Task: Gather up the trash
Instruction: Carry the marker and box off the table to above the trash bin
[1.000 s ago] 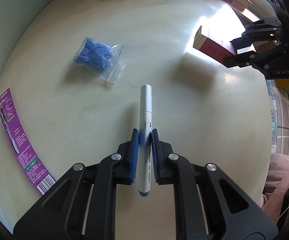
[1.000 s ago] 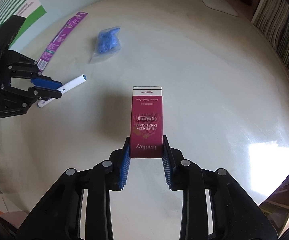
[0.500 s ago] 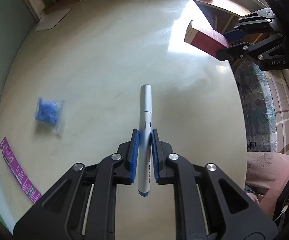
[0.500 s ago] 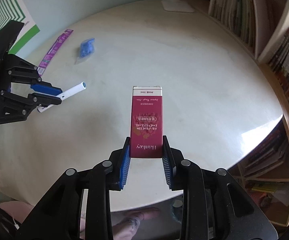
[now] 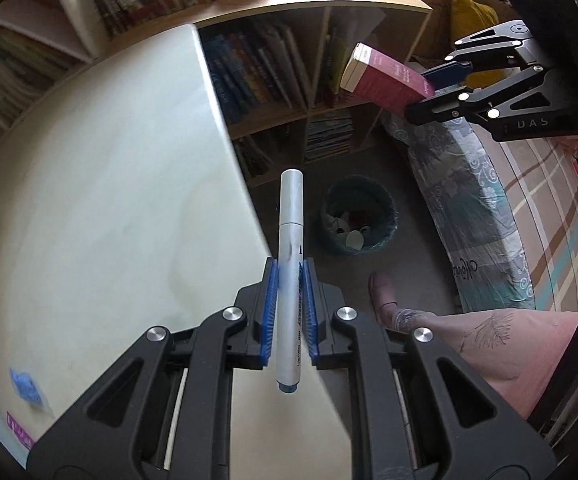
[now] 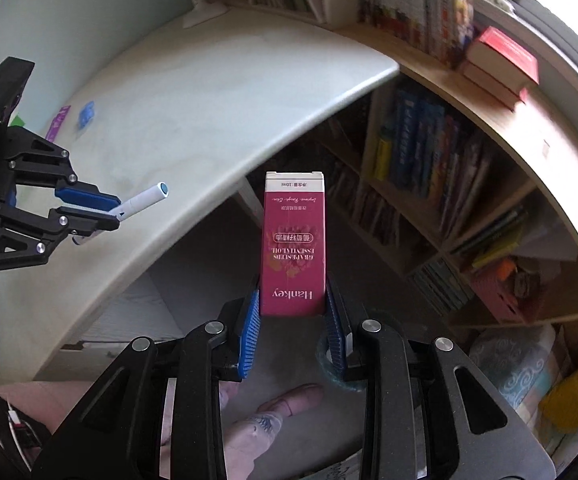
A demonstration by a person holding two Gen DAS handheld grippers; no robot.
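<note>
Two tools gripping: I'm clamping a marker (image 5: 290, 276) in the left tool (image 5: 289, 312), a red box (image 6: 293, 248) in the right tool (image 6: 293, 330), bin (image 5: 357, 216) at one o'clock.

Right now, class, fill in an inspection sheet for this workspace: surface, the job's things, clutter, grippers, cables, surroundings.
Surface: pale round table, mostly bare.
Job's things: marker and dark red carton, both lifted off the table; waste bin on the floor, already holding scraps.
Clutter: blue bag and purple package strip left at the table's far side.
Grippers: left gripper shut on the marker at the table's edge; right gripper shut on the dark red carton over the floor.
Cables: nothing seen.
Surroundings: bookshelves, patterned bedding, a person's bare foot near the bin.
</note>
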